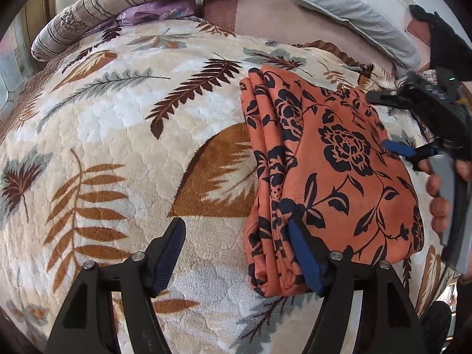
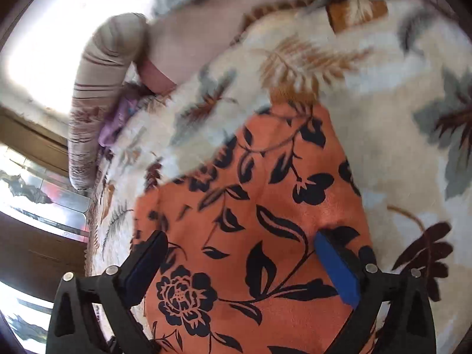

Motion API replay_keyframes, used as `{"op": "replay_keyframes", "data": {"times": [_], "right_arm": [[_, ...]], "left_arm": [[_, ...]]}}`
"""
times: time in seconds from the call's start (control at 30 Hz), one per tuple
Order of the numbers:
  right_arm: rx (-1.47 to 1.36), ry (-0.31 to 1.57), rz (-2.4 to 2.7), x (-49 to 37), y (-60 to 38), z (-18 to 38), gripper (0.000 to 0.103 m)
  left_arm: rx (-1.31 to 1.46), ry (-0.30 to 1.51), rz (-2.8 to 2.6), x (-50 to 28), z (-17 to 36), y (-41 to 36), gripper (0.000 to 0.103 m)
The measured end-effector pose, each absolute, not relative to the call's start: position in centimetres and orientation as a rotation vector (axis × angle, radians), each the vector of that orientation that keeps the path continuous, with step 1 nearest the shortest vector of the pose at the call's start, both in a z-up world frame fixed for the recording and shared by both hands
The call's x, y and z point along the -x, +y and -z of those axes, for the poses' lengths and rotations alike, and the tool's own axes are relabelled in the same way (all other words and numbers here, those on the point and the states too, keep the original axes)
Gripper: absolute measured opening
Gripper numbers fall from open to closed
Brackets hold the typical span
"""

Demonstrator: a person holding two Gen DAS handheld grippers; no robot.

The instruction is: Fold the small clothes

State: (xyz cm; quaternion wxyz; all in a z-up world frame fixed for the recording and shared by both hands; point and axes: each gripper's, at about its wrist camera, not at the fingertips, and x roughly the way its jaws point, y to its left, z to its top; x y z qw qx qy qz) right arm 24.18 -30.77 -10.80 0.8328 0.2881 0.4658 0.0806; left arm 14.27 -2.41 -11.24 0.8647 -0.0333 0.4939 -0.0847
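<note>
An orange garment with dark blue flowers (image 1: pixel 333 159) lies folded in a thick rectangle on the leaf-patterned blanket (image 1: pixel 124 124). Its stacked fold edges face left in the left wrist view. My left gripper (image 1: pixel 236 233) is open at the garment's near left edge. Its blue right pad (image 1: pixel 301 250) rests against the cloth and its left finger hangs over bare blanket. My right gripper (image 1: pixel 389 124) reaches in from the right, held by a person's hand (image 1: pixel 439 191). In the right wrist view the right gripper (image 2: pixel 240 250) stands wide open just above the garment (image 2: pixel 265 206), pinching nothing.
A striped bolster pillow (image 1: pixel 118 0) and a purple cloth (image 1: pixel 159 11) lie at the far edge of the bed. A grey pillow (image 1: pixel 348 8) lies at the far right. The bed's left edge and a glossy floor (image 2: pixel 44 194) show in the right wrist view.
</note>
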Motion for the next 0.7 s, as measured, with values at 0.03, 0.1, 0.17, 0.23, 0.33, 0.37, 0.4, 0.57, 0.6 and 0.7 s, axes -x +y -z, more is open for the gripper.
{"op": "replay_keyframes", "data": {"times": [0.03, 0.1, 0.17, 0.23, 0.33, 0.37, 0.4, 0.57, 0.6, 0.7], "right_arm": [[-0.588, 0.959, -0.183, -23.1, -30.3, 9.5, 0.101], [-0.548, 0.890, -0.194, -20.2, -29.5, 7.4, 0.101], [-0.467, 0.845, -0.200, -17.1, -28.5, 5.8, 0.101], [-0.404, 0.814, -0.188, -13.5, -27.9, 4.6, 0.101], [-0.356, 0.795, -0.170, -8.4, -27.4, 3.8, 0.101], [-0.355, 0.795, -0.160, -6.6, -27.6, 3.9, 0.101], [-0.345, 0.809, -0.149, -5.2, -27.5, 4.0, 0.101], [-0.228, 0.868, -0.111, -0.1, -26.4, 4.4, 0.101], [-0.190, 0.880, -0.106, 0.5, -26.0, 4.4, 0.101], [-0.101, 0.904, -0.066, 2.3, -25.2, 4.4, 0.103]], "left_arm": [[0.066, 1.026, 0.178, -14.0, 10.9, -2.4, 0.073], [0.048, 1.018, 0.168, -13.5, 10.2, -2.5, 0.073], [0.041, 0.998, 0.174, -12.4, 9.2, -2.6, 0.073], [0.034, 0.980, 0.177, -11.0, 7.9, -2.8, 0.073], [0.027, 0.945, 0.168, -8.5, 5.8, -3.1, 0.076], [0.020, 0.930, 0.155, -7.8, 5.1, -3.2, 0.081], [0.014, 0.914, 0.144, -7.1, 4.5, -3.3, 0.084], [-0.007, 0.840, 0.087, -4.3, 2.4, -3.7, 0.089], [-0.008, 0.835, 0.086, -3.9, 2.2, -3.8, 0.089], [-0.033, 0.836, 0.073, -3.0, 1.6, -4.5, 0.093]]}}
